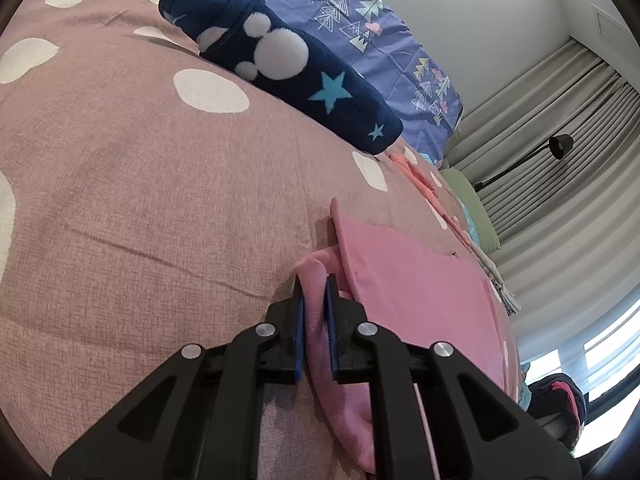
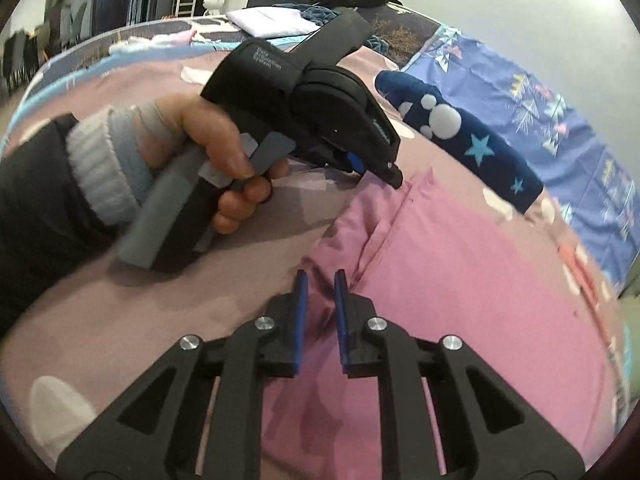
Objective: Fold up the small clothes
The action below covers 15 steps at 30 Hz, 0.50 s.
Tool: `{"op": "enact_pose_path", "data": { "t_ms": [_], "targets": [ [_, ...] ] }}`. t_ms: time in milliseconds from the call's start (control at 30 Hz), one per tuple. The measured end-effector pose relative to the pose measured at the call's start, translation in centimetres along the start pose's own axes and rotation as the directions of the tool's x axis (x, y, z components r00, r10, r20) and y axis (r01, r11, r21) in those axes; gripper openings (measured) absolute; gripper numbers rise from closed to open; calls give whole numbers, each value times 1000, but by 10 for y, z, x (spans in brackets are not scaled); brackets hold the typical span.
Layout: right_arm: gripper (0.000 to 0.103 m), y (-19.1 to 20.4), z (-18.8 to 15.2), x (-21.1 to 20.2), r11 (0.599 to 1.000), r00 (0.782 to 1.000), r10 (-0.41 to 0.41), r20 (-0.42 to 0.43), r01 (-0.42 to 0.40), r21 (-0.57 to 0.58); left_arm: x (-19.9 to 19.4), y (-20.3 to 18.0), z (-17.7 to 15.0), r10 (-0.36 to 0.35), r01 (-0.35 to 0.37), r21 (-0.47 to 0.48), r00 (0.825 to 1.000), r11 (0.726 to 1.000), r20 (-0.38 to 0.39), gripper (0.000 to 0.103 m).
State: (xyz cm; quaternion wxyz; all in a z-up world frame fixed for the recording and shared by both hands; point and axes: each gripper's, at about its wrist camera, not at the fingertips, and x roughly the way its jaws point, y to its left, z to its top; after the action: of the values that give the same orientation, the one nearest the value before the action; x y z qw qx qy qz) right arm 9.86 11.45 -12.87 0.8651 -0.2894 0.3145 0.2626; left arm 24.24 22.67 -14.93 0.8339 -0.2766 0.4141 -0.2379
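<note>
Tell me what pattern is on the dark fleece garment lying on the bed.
Navy fleece garment with white mouse-head shapes and light blue stars, clearest in the left wrist view.

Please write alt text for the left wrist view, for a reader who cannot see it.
The left tongs pinch a fold of a pink garment lying on a dotted pink bedsheet. Beyond lies a rolled navy fleece garment with stars.

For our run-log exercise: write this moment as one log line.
left gripper: shut on pink garment | right gripper: open over it | bedspread: under it | fold: not done
</note>
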Motion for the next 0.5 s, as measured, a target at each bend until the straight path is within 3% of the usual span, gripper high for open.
{"op": "enact_pose_path", "data": {
  "t_ms": [67, 133, 200, 267, 300, 400, 500],
  "targets": [
    [14, 5, 2, 7, 998, 1000, -25, 14, 25, -50, 0, 0, 0, -2, 2, 1, 1000, 1000, -1, 9],
    [1, 7, 4, 11, 998, 1000, 3, 19, -1, -62, 0, 1, 0, -5, 5, -1, 1000, 1000, -2, 9],
    [0, 6, 4, -1, 995, 994, 97, 52, -95, -26, 0, 1, 0, -7, 7, -2, 1000, 1000, -1, 9],
    [0, 7, 4, -15, 976, 973, 217, 84, -217, -10, 0, 1, 0, -7, 7, -2, 1000, 1000, -1, 9],
    [0, 15, 2, -22, 974, 970, 224, 95, -221, -42, 0, 1, 0, -7, 7, -2, 1000, 1000, -2, 9],
    [0, 26, -4, -27, 986, 986, 128, 110, -114, -121, -1, 1, 0, -9, 9, -3, 1000, 1000, -1, 9],
    [0, 20, -5, -28, 994, 992, 67, 107, -56, -98, -1, 1, 0, -9, 9, -2, 1000, 1000, -2, 9]
  ]
}}
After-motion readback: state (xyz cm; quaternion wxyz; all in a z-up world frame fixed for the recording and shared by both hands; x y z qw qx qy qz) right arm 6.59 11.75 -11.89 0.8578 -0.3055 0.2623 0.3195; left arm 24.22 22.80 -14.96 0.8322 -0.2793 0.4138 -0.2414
